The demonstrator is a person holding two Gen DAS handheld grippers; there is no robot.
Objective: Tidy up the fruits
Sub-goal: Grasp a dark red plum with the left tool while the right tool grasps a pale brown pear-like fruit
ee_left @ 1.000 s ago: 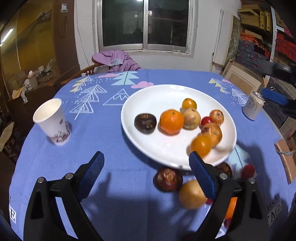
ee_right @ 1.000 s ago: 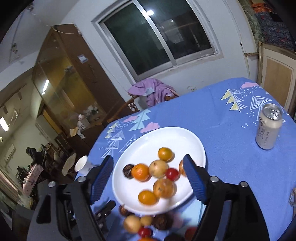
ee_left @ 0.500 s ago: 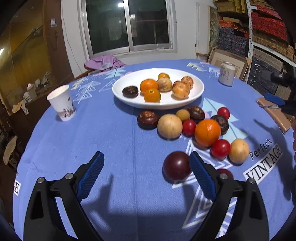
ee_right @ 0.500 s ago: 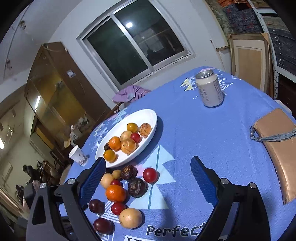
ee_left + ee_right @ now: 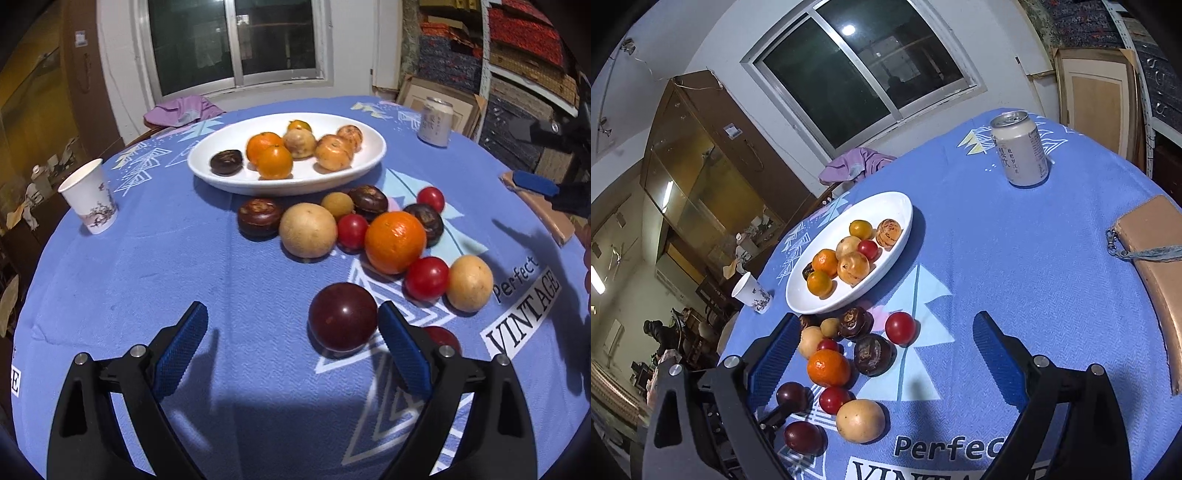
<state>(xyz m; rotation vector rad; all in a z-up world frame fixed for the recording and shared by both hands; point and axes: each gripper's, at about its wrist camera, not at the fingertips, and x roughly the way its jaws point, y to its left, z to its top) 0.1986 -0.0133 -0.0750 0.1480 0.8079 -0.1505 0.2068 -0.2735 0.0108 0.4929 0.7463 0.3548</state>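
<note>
A white plate (image 5: 229, 177) holds several oranges and other fruits; it also shows in the right wrist view (image 5: 886, 210). In front of it a cluster of loose fruits lies on the blue cloth, among them a big orange (image 5: 395, 242), a tan round fruit (image 5: 307, 229) and red tomatoes (image 5: 426, 277). My left gripper (image 5: 291, 347) is open low over the cloth. A dark red plum (image 5: 342, 322) lies just inside its right finger (image 5: 404, 354). My right gripper (image 5: 882, 354) is open and empty above the cluster.
A paper cup (image 5: 89, 195) stands at the left. A drink can (image 5: 1019, 149) stands at the far right. A tan wallet (image 5: 1156, 258) lies at the right table edge. A chair with purple cloth (image 5: 181, 110) stands behind the table.
Both grippers have pulled back from the plate toward the near side of the table. The left one has come down close to the dark red plum. Both stay open.
</note>
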